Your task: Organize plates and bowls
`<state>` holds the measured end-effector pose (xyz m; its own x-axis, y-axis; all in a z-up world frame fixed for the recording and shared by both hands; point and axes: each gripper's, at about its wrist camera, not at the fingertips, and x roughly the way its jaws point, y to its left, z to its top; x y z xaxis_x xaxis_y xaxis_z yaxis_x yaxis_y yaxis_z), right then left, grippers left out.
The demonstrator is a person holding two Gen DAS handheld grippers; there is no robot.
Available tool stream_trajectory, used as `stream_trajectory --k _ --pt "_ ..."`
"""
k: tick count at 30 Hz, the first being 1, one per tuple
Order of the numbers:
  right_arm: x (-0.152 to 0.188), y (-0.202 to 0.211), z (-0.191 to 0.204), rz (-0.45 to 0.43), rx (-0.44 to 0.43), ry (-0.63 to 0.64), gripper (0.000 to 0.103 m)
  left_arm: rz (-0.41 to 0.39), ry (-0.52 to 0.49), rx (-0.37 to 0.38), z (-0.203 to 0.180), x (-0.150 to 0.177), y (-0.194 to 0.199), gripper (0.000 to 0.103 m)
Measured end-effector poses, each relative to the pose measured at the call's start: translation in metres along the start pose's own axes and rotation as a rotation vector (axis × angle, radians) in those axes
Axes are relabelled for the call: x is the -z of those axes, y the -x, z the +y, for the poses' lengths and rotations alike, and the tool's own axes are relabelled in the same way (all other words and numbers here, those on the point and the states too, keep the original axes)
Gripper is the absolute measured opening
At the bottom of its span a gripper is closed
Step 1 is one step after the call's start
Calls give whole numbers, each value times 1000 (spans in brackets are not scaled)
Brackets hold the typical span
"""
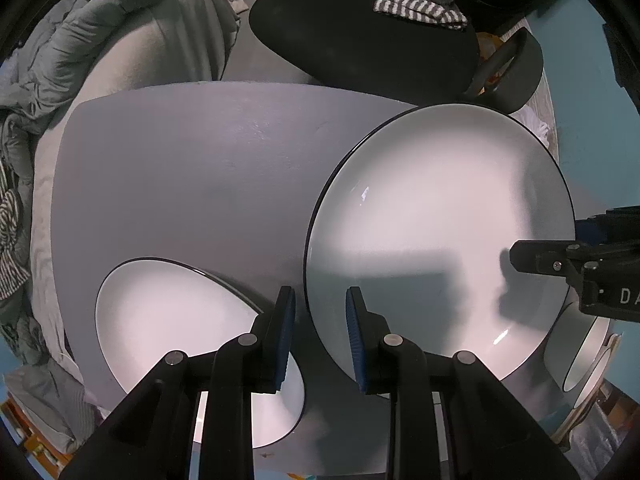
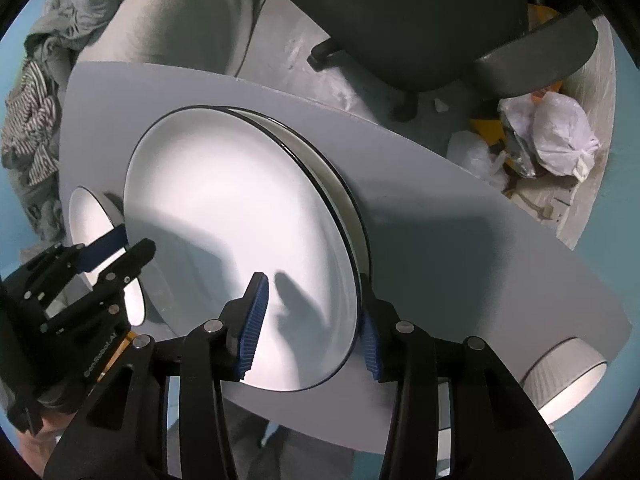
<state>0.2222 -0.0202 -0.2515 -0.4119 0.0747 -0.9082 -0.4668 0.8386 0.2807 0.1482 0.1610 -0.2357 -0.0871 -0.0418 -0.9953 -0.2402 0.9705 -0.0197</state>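
Observation:
A large white plate with a dark rim (image 1: 440,220) (image 2: 240,220) lies on top of another plate (image 2: 340,184) on the grey table (image 1: 200,160). My right gripper (image 2: 316,320) is open, its blue pads straddling the top plate's near rim; it also shows in the left wrist view (image 1: 532,260). A smaller white plate (image 1: 180,320) (image 2: 88,212) lies to the left. My left gripper (image 1: 320,336) is open and empty between the two plates; it also shows in the right wrist view (image 2: 116,248). A white bowl (image 2: 568,376) (image 1: 588,360) stands at the right.
A black office chair (image 1: 360,32) (image 2: 400,20) stands behind the table. Grey bedding (image 1: 120,40) and striped cloth (image 2: 28,120) lie at the left. White plastic bags (image 2: 560,136) sit on the floor at the right.

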Motion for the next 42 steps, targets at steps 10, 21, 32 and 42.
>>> stream_trajectory --k 10,21,32,42 --pt "4 -1 5 3 48 -7 41 -20 16 16 1 3 8 34" --pt "9 3 8 -20 114 -4 53 -26 39 36 7 11 12 34" --pt "30 33 24 -178 245 44 65 -103 69 7 23 36 43 59" --pt "58 67 52 -286 283 95 69 -192 104 -9 49 60 86 73"
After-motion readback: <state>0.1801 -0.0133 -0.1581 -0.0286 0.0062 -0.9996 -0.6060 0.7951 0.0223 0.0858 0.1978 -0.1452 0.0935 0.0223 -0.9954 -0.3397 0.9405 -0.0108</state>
